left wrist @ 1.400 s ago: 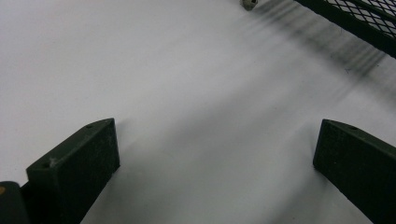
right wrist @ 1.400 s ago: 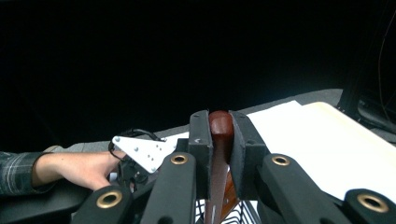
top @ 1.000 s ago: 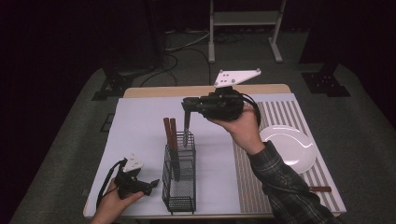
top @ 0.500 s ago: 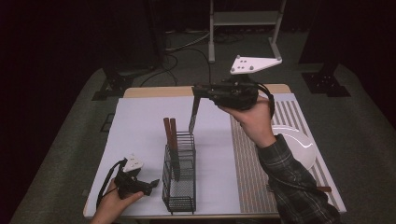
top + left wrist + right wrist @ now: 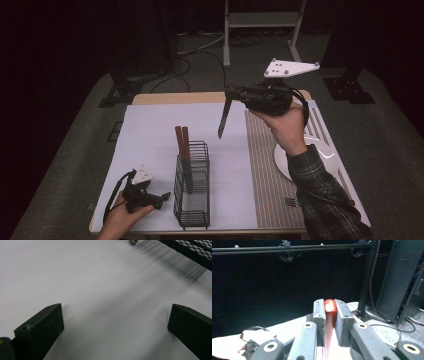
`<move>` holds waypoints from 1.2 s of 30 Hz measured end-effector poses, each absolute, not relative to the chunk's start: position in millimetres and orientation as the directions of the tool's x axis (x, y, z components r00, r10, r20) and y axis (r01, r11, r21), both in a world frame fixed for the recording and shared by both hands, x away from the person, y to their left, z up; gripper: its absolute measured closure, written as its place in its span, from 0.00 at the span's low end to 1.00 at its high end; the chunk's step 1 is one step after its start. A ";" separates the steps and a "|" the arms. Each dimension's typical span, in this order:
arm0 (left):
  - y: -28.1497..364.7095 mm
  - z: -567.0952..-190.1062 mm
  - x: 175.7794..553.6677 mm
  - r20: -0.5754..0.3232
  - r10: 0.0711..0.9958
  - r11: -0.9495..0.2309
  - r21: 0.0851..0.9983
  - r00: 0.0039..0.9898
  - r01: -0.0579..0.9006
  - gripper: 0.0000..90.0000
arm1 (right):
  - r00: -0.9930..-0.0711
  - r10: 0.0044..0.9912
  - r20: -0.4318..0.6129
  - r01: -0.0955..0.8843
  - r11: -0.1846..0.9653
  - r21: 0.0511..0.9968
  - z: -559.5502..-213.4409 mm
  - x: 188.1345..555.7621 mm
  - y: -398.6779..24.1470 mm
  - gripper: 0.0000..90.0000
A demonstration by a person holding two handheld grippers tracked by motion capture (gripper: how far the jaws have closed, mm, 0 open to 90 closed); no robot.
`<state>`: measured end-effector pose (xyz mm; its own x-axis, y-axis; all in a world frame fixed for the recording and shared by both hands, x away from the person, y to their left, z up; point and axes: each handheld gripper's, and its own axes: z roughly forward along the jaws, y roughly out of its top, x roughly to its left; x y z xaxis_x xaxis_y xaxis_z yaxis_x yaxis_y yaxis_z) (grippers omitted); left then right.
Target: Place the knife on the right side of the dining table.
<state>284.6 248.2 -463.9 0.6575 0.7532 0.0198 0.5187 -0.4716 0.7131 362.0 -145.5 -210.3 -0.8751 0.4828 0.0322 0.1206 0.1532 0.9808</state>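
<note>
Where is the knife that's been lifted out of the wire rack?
In the high view the knife hangs blade-down from the right gripper, in the air above the white mat, beyond the wire rack and beside the striped mat.

The room is dark around a lit white tabletop (image 5: 150,130), apparently from overhead. In the left gripper view the wire rack (image 5: 192,250) throws soft, streaked shadows and the near jaws blur. The right gripper view is dim, grainy, with a blown-out glare lower left.
</note>
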 end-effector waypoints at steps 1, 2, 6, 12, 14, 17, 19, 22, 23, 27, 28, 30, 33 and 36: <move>248.2 -463.9 284.6 0.020 0.753 -0.471 0.713 0.657 0.519 0.00 | -0.871 0.491 0.033 0.124 0.154 0.980 -212.1 363.2 -148.1 0.88; 248.1 -463.9 284.6 0.019 0.754 -0.470 0.714 0.657 0.519 0.00 | -0.866 0.499 0.035 0.128 0.154 0.980 -213.9 364.3 -150.7 0.88; 248.1 -463.9 284.6 0.019 0.754 -0.470 0.714 0.657 0.519 0.00 | -0.848 0.528 0.041 0.142 0.152 0.978 -221.9 368.9 -160.1 0.88; 247.9 -464.0 284.5 0.017 0.755 -0.467 0.716 0.655 0.519 0.00 | -0.816 0.577 0.042 0.159 0.153 0.975 -233.4 375.1 -172.4 0.88; 247.9 -464.0 284.5 0.017 0.755 -0.467 0.716 0.655 0.519 0.00 | -0.804 0.593 0.039 0.161 0.154 0.975 -237.1 377.7 -176.2 0.88; 248.0 -464.0 284.6 0.019 0.755 -0.468 0.716 0.656 0.518 0.00 | -0.785 0.618 0.036 0.168 0.157 0.973 -242.6 382.1 -181.7 0.88; 248.0 -464.0 284.6 0.019 0.755 -0.468 0.716 0.656 0.518 0.00 | -0.771 0.636 0.031 0.169 0.157 0.973 -246.4 385.7 -185.6 0.88; 248.0 -464.0 284.6 0.019 0.755 -0.468 0.716 0.656 0.518 0.00 | -0.748 0.663 0.031 0.178 0.155 0.972 -252.1 391.8 -191.4 0.88; 248.0 -464.0 284.6 0.019 0.755 -0.468 0.716 0.656 0.518 0.00 | -0.741 0.671 0.034 0.182 0.152 0.971 -254.0 393.8 -193.4 0.88; 247.8 -464.3 284.6 0.019 0.756 -0.466 0.719 0.654 0.517 0.00 | -0.711 0.703 0.025 0.181 0.149 0.972 -261.0 401.6 -201.0 0.88; 247.8 -464.3 284.6 0.019 0.756 -0.466 0.718 0.655 0.517 0.00 | -0.704 0.710 0.025 0.182 0.146 0.972 -262.8 403.9 -203.2 0.88; 247.9 -464.3 284.6 0.019 0.755 -0.466 0.718 0.655 0.517 0.00 | -0.687 0.726 0.026 0.187 0.143 0.972 -266.2 407.8 -207.2 0.88; 247.9 -464.3 284.6 0.019 0.755 -0.466 0.718 0.655 0.517 0.00 | -0.666 0.746 0.023 0.186 0.136 0.973 -271.0 413.2 -213.7 0.88; 247.9 -464.3 284.6 0.019 0.756 -0.466 0.718 0.655 0.517 0.00 | -0.642 0.766 0.017 0.189 0.137 0.972 -276.0 418.8 -220.0 0.88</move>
